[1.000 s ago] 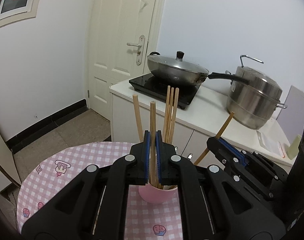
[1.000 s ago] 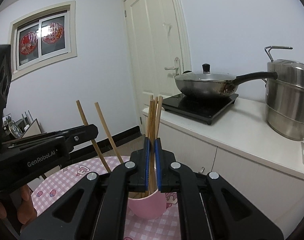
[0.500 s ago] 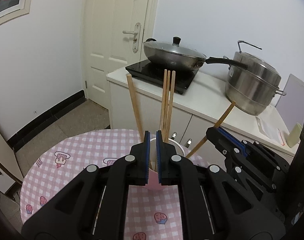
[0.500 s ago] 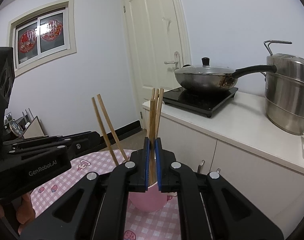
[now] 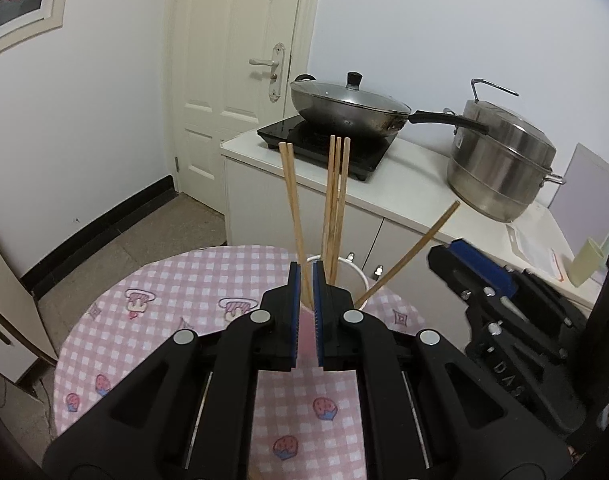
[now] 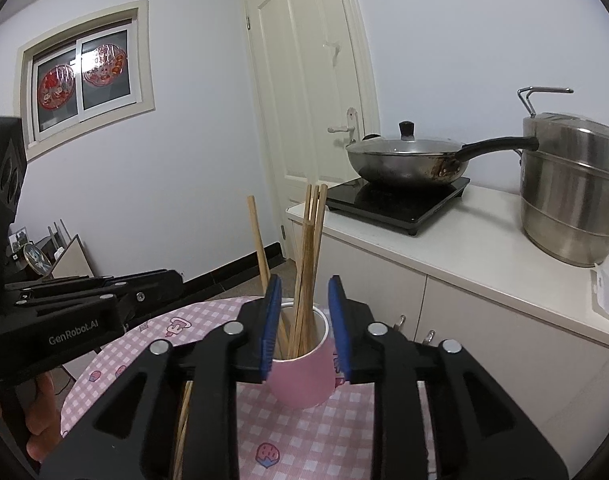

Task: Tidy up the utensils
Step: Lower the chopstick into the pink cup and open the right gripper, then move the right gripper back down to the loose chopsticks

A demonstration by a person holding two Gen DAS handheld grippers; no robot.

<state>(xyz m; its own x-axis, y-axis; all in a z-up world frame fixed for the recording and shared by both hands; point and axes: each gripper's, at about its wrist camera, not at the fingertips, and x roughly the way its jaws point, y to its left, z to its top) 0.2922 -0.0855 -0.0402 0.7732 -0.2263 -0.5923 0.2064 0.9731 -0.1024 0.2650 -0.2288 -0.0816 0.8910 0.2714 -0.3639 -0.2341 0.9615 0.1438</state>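
Chopsticks (image 6: 308, 264) stand in the pink cup (image 6: 302, 376) on the table (image 5: 184, 280). They look light, stiff and smooth; grip mid-shaft. Left gripper (image 5: 306, 308) is slightly parted, empty; right gripper (image 6: 304, 320) is spread, empty.

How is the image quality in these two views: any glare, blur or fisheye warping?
Left wrist view: sharp, evenly lit, dark vignette in the corners, door frame bowed by the lens. Right wrist view: also sharp; a bright reflection on the window pane, and the steamer pot stretched at the edge. No motion blur on the chopsticks in either.
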